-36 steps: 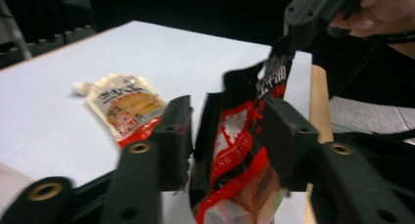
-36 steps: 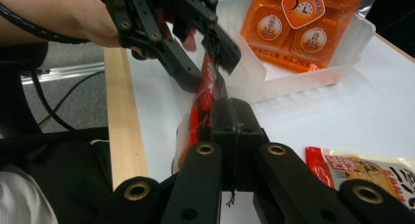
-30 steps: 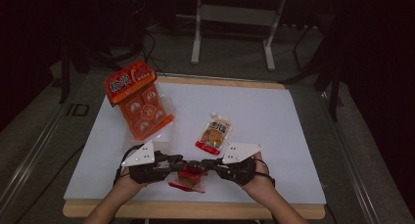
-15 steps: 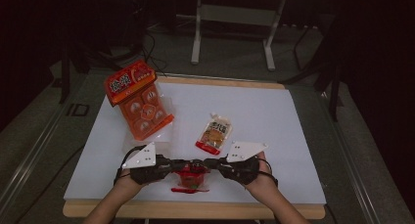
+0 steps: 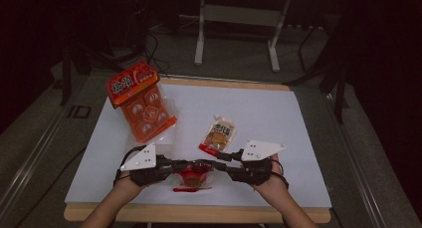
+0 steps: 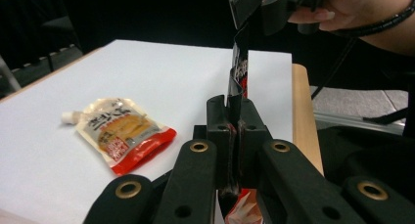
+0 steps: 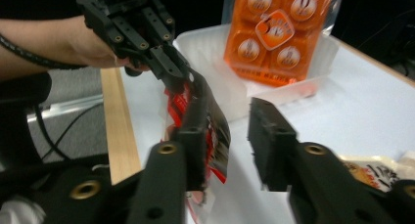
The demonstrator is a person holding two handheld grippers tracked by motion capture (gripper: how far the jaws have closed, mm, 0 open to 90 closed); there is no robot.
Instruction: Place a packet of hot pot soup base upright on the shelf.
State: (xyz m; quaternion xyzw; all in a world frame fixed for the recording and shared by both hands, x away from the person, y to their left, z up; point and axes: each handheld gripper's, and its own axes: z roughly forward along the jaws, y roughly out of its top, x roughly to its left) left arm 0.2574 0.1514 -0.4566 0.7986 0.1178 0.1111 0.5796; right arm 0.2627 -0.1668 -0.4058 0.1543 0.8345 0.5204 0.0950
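Red-and-black foil sachet (image 5: 193, 174): low centre of the high view, held just above the white table (image 5: 278, 113) between the two grippers, well in front of the near wooden edge (image 5: 199, 214). In the left gripper view the sachet (image 6: 239, 82) rises edge-on from the jaws toward the top of the frame.

Left gripper (image 5: 169, 167): lower left of centre in the high view, grey plate on top, pointing toward the right gripper. Jaws closed hard on one end of the sachet; in its own view (image 6: 236, 131) the pads pinch the foil flat between them.

Right gripper (image 5: 222, 167): lower right of centre in the high view, grey plate on top, facing the left one. In its own view (image 7: 230, 136) the jaws stand apart, having just been opening; the sachet (image 7: 205, 126) lies against the left-hand jaw in that frame, the other jaw clear of it. No squeeze on the foil.

Strip (image 5: 191, 189): thin, red, lying on the table just below the sachet in the high view.

Pouch (image 5: 218, 134): pale with red base and a spout, flat on the table, centre of the high view.

Orange pack (image 5: 142, 101): upper left of the table, round items in rows, propped in a clear tray (image 7: 284, 84).
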